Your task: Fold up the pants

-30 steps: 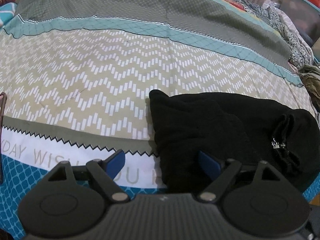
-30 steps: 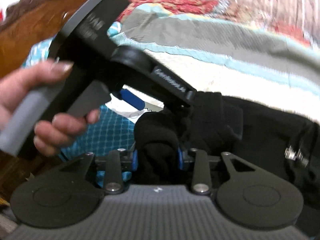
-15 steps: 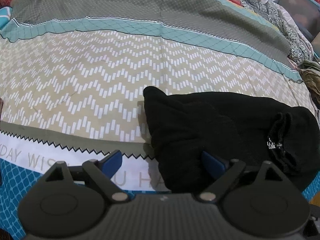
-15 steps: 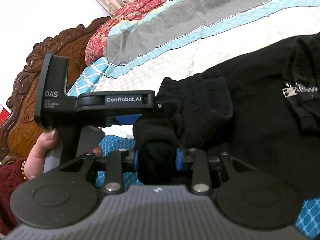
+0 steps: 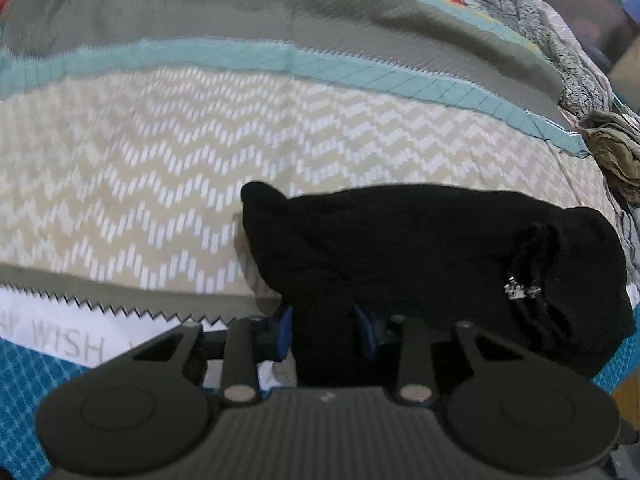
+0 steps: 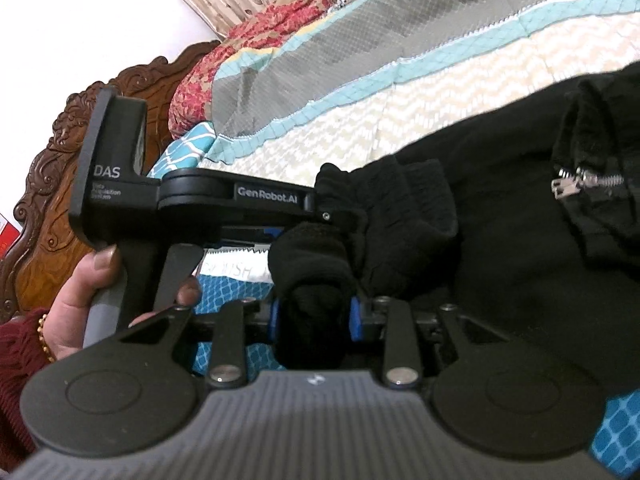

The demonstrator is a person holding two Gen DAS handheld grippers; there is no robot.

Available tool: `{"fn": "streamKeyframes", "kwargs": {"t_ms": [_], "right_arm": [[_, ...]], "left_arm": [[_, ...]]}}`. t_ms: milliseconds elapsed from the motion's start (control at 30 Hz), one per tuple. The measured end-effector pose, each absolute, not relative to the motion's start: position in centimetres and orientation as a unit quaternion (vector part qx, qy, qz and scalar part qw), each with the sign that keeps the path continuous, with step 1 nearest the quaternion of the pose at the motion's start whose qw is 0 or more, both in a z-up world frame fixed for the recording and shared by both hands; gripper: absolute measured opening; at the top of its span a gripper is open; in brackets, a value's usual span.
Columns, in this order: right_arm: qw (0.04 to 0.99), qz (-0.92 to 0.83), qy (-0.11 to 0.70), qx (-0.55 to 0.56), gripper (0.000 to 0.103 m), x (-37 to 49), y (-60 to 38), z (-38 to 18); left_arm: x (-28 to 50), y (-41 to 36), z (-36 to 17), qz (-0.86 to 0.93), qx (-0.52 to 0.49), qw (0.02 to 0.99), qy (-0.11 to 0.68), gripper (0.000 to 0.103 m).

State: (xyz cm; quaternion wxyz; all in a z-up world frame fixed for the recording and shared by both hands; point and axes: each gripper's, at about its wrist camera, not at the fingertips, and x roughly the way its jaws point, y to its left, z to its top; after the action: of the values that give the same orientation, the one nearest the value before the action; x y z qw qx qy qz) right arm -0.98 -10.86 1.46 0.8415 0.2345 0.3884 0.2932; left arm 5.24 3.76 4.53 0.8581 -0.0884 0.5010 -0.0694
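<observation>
Now both sets of jaws pinch soft black pants [image 5: 420, 248]: left gripper [image 5: 326, 330] on a bunched edge, right gripper [image 6: 314, 318] on a knit cuff. Pants lie folded on the quilted zigzag bed [image 5: 160, 168], metal zipper [image 5: 518, 290] at 3 o'clock, crumpled olive cloth [image 5: 614, 152] beyond.

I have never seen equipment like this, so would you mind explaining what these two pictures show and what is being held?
No robot here: a person holds a handheld two-finger gripper in each hand, and each carries a fisheye camera looking along its blue-padded fingers. One picture comes from the left gripper, the other from the right gripper. Both are closed on bunched cloth of the black pants, which lie partly folded on a patterned bedspread, a metal zipper showing. The right view also catches the left gripper from the side, with the person's left hand on its handle, and a carved wooden headboard behind. Other crumpled clothes sit at the bed's edge.
</observation>
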Motion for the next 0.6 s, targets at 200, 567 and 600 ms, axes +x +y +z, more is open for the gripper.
{"fn": "streamKeyframes", "kwargs": {"t_ms": [200, 567, 600], "right_arm": [[0.869, 0.286, 0.317, 0.252, 0.034, -2.3, -14.2, 4.4], [0.893, 0.179, 0.202, 0.36, 0.033, -5.8, -28.6, 6.0], [0.892, 0.167, 0.197, 0.37, 0.033, -6.2, -29.9, 5.8]], "left_arm": [[5.9, 0.3, 10.2, -0.106, -0.096, 0.879, 0.454, 0.029], [9.9, -18.3, 14.9, -0.212, 0.012, 0.879, 0.428, 0.029], [10.1, -20.1, 14.9, -0.22, 0.024, 0.877, 0.428, 0.029]]}}
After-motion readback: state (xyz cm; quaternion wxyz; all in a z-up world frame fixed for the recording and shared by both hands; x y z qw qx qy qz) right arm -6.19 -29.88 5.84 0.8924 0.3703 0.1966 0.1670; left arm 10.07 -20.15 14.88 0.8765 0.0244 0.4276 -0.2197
